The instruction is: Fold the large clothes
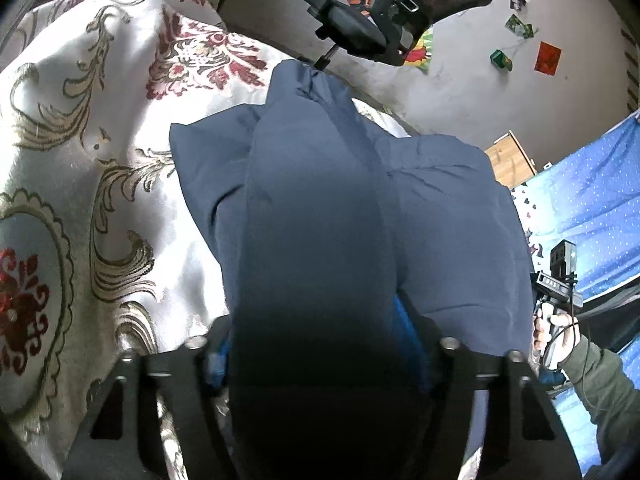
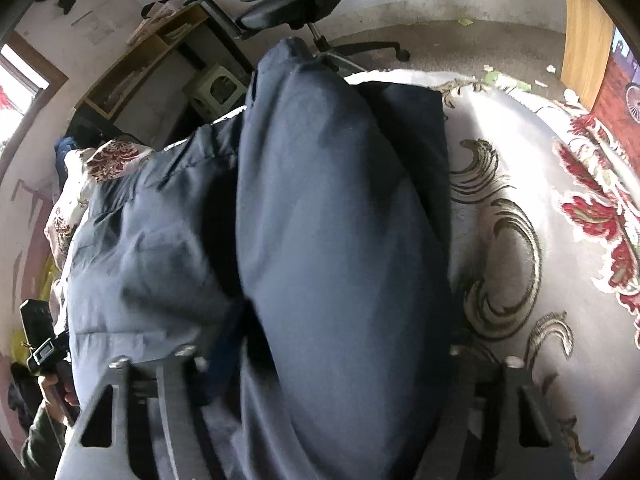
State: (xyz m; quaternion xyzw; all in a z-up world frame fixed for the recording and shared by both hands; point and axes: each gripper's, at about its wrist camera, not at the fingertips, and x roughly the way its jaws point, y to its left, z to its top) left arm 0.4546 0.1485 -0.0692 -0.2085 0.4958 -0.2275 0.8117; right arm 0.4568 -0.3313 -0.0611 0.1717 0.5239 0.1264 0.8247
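A large dark blue garment (image 1: 440, 208) lies on a white bedspread (image 1: 80, 152) with gold scrolls and red flowers. In the left wrist view a thick ridge of it runs up between the fingers of my left gripper (image 1: 316, 344), and the blue pads (image 1: 412, 336) press on its sides. My right gripper (image 2: 332, 360) likewise has a raised fold of the garment (image 2: 340, 200) between its fingers; the cloth covers the tips. Each view shows the other gripper's handle in a hand at the garment's far edge (image 1: 556, 280) (image 2: 44, 344).
A black office chair (image 1: 384, 12) stands past the bed's far edge, also seen from the right wrist as the chair (image 2: 288, 4). A blue dotted sheet (image 1: 592, 200) lies to the right. A wooden shelf (image 2: 132, 64), a wooden board (image 2: 584, 32) and scraps on the floor surround the bed.
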